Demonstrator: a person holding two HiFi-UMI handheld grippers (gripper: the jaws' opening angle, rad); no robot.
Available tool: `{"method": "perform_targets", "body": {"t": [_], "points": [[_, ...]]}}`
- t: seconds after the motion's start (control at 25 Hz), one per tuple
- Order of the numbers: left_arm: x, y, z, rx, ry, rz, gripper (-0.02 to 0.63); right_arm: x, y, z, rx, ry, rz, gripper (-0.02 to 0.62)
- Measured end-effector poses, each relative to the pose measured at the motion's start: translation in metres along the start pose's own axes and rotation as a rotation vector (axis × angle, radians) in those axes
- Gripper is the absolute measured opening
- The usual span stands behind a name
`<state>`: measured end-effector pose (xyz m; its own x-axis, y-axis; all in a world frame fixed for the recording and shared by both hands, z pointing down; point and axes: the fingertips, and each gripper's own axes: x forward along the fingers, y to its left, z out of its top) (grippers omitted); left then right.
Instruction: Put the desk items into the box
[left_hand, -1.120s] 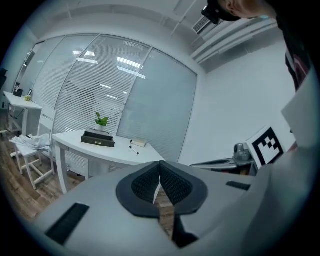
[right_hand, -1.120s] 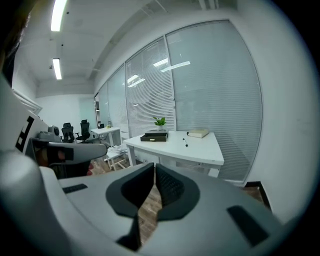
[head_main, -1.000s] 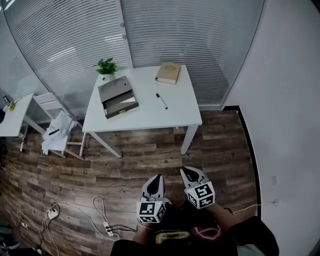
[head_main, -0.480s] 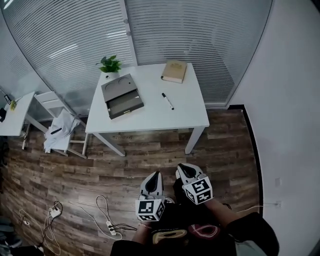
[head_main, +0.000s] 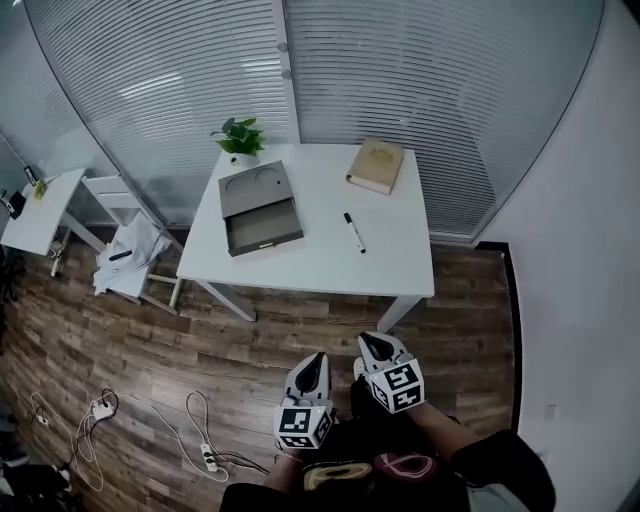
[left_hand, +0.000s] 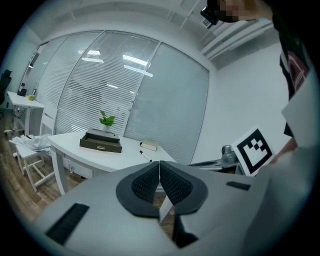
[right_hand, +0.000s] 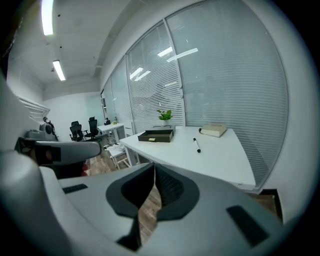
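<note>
A white desk (head_main: 400, 265) stands ahead of me by the blinds. On it lie a grey open box (head_main: 260, 207) (left_hand: 101, 141) (right_hand: 156, 135), a black marker (head_main: 354, 232) (right_hand: 196, 145) and a tan book (head_main: 377, 165) (right_hand: 213, 130). Both grippers hang low near my body, well short of the desk and over the wooden floor. My left gripper (head_main: 312, 366) (left_hand: 159, 165) is shut with nothing in it. My right gripper (head_main: 375, 345) (right_hand: 153, 167) is also shut and empty.
A small potted plant (head_main: 240, 139) sits at the desk's far left corner. A white chair with cloth on it (head_main: 128, 252) and a second white table (head_main: 35, 205) stand to the left. Cables and a power strip (head_main: 205, 456) lie on the floor. A white wall (head_main: 580, 280) is on the right.
The desk has come nearer and shifted right and down in the head view as I walk toward it. Both grippers stay shut and low.
</note>
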<state>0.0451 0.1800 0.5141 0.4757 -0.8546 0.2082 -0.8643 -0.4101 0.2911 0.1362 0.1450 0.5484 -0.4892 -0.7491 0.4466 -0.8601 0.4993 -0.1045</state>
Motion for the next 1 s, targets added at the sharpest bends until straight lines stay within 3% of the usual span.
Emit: {"method": "perform_targets", "body": {"t": [0.2, 0.36, 0.68, 1.0], "points": [[0.048, 0.006, 0.01, -0.045, 0.02, 0.032, 0.018, 0.031, -0.038, 0.024, -0.024, 0.012, 0.035, 0.017], [0.085, 0.006, 0.018, -0.017, 0.018, 0.05, 0.018, 0.056, -0.072, 0.032, -0.018, 0.034, 0.056, 0.017], [0.159, 0.008, 0.017, -0.048, 0.029, 0.084, 0.018, 0.09, -0.128, 0.038, -0.059, 0.085, 0.113, 0.017], [0.192, 0.014, 0.018, -0.044, 0.055, 0.125, 0.018, 0.119, -0.177, 0.051, 0.011, 0.089, 0.096, 0.017]]}}
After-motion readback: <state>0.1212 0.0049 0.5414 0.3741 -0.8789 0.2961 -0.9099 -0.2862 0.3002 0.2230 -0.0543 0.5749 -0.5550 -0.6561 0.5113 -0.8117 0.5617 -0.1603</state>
